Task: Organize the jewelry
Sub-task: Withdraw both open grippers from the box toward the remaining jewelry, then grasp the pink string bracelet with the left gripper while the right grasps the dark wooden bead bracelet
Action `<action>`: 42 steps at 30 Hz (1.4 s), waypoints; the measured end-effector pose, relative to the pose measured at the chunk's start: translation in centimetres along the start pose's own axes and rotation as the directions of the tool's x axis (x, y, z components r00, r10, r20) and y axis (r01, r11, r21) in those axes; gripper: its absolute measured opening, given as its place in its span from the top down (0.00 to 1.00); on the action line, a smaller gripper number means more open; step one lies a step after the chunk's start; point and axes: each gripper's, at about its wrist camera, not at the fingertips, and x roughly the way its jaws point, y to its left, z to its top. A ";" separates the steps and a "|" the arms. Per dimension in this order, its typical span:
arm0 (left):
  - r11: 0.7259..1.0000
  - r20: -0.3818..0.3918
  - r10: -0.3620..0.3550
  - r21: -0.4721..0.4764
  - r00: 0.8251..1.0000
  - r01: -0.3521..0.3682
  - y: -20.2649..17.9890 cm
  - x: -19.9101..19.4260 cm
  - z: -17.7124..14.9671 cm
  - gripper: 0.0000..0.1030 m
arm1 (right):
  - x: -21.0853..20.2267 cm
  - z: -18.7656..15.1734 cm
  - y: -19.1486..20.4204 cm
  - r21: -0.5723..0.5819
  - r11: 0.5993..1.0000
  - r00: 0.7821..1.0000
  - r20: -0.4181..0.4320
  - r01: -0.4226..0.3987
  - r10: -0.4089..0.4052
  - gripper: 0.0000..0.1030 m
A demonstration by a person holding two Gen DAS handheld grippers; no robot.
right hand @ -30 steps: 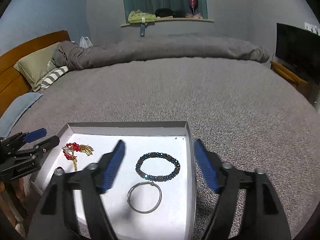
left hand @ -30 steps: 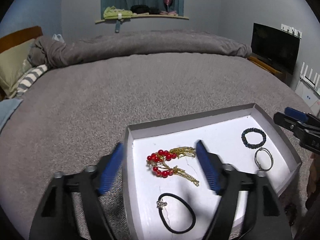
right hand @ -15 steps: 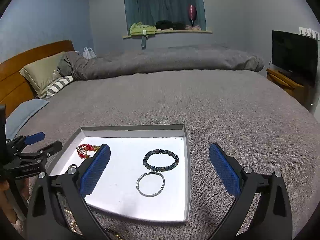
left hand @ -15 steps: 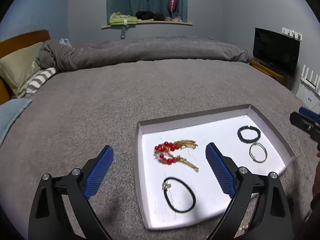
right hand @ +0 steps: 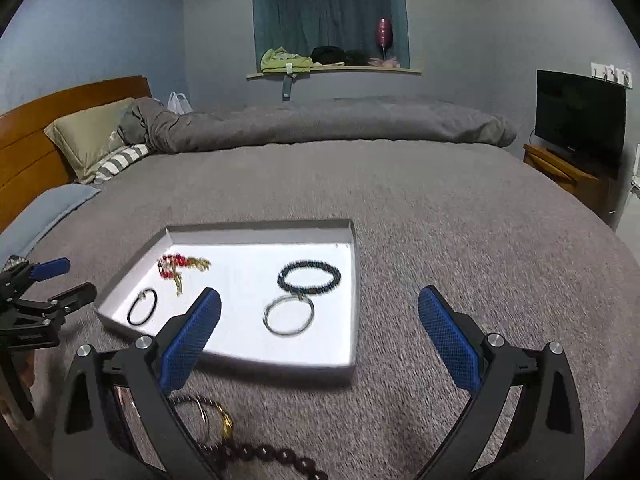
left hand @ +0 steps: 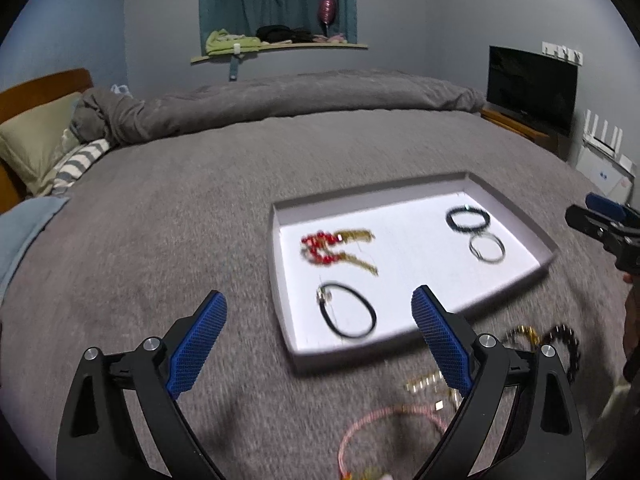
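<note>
With nothing between their blue ribbed pads, the left tongs point(left hand: 316, 344) hang spread wide over the grey bedspread point(left hand: 168, 248), having just opened further, and the right tongs point(right hand: 320, 336) stand just as wide and empty after the same opening. Between pickups, then! Just ahead of both lies the shallow white cardboard tray point(right hand: 352, 364), already carrying a red-bead and gold-chain piece point(left hand: 336, 246), a black cord loop point(left hand: 347, 314), a dark beaded bracelet point(right hand: 309, 277) and a plain silver bangle point(right hand: 289, 315). Loose on the bedspread, near the tray's closest edge, wait a pink cord bracelet point(left hand: 394, 420), small gold pieces point(left hand: 424, 384) and a string of dark brown beads point(right hand: 276, 458) beside a gold bangle point(right hand: 218, 416). The next step, by the look of it, means lowering onto one of these, pinching a thin strand cleanly off soft fabric, then carrying it into free space on the tray.
</note>
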 end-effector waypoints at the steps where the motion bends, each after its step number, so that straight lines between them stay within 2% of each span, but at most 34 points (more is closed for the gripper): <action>1: 1.000 -0.006 -0.005 0.002 1.000 0.005 0.0 -0.1 -0.5 0.08 | -0.2 -0.4 -0.1 -0.001 1.000 1.000 -0.003 0.001 -0.001 0.05; 6: 1.000 -0.045 -0.026 0.008 0.999 0.027 0.2 -0.5 -2.9 0.08 | -0.3 -2.6 -0.9 -0.010 1.000 0.999 -0.050 0.015 -0.016 0.05; 12: 1.000 -0.080 -0.026 0.000 0.996 0.026 0.7 -0.8 -4.9 0.08 | -0.1 -4.8 -1.5 0.017 0.999 0.991 -0.132 -0.029 0.031 0.05; 18: 0.999 -0.134 -0.046 0.017 0.990 0.049 0.6 -0.8 -7.0 0.08 | -1.0 -6.9 -1.3 -0.004 0.999 0.986 -0.164 -0.033 0.032 0.05; 31: 0.996 -0.161 -0.061 0.048 0.985 0.070 -0.1 -1.1 -8.5 0.11 | -2.3 -10.1 -0.6 -0.051 0.996 0.971 -0.230 -0.071 0.057 0.06; 36: 0.997 -0.172 -0.056 0.046 0.984 0.065 -0.1 -1.0 -8.6 0.26 | -2.2 -10.6 -0.7 -0.054 0.995 0.962 -0.262 -0.089 0.072 0.18; 42: 0.994 -0.166 -0.048 0.087 0.985 0.063 -0.8 -1.0 -8.7 0.42 | -1.9 -10.7 -0.6 -0.069 0.993 0.957 -0.283 -0.091 0.068 0.39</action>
